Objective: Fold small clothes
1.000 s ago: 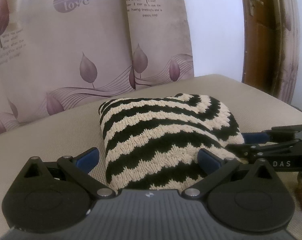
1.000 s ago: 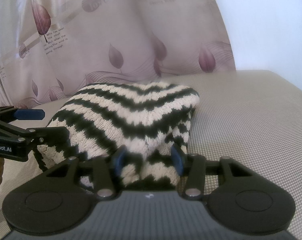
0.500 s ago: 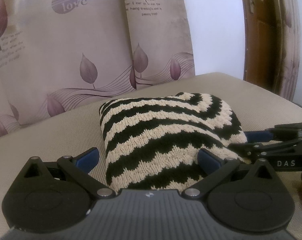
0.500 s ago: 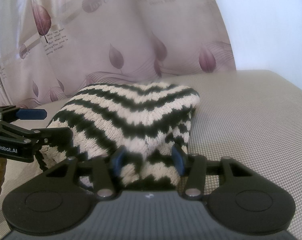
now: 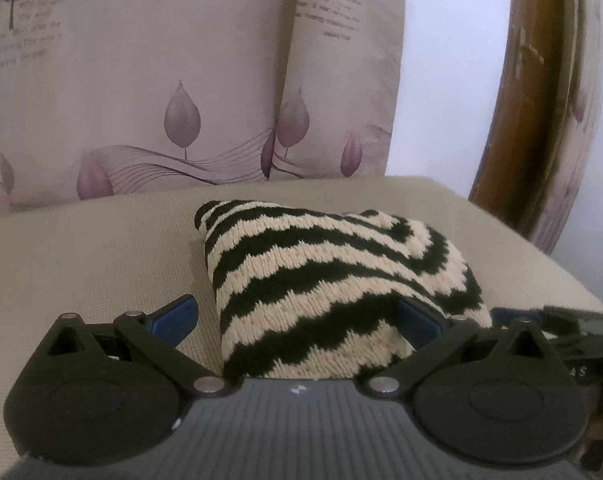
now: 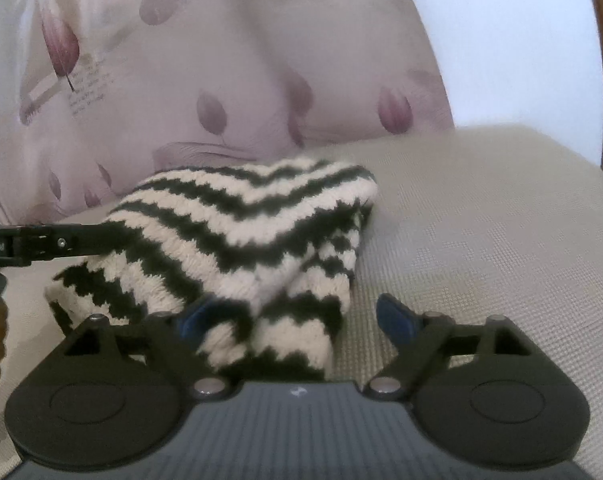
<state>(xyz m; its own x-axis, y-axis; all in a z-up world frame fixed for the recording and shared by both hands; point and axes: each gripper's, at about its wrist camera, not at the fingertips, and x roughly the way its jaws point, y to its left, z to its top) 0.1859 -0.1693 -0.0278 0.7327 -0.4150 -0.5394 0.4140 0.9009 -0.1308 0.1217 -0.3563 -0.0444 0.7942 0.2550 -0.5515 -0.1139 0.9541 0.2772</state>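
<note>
Knitwear, black-and-cream zigzag [image 5: 333, 280], folded into a thick bundle on the beige woven cushion [image 5: 81, 264].

Left gripper [image 5: 297, 320]: jaws spread wide, straddling the near edge, nothing clamped. Right gripper [image 6: 297, 316]: jaws wide too, the near corner lying between them. Judged light, soft, springy; chunky knit should grip well yet slump and unroll. Best taken at a folded edge, pinching every layer together.

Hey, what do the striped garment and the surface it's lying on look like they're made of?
Striped garment: looks like chunky knitted yarn, wool or acrylic, matte and fuzzy; separate loops show along the black and cream zigzag bands.

Surface: seems a beige woven fabric cover, matte; a fine grid-like weave shows, and its far edge is rounded like a cushion's. What lies beneath it cannot be told.
</note>
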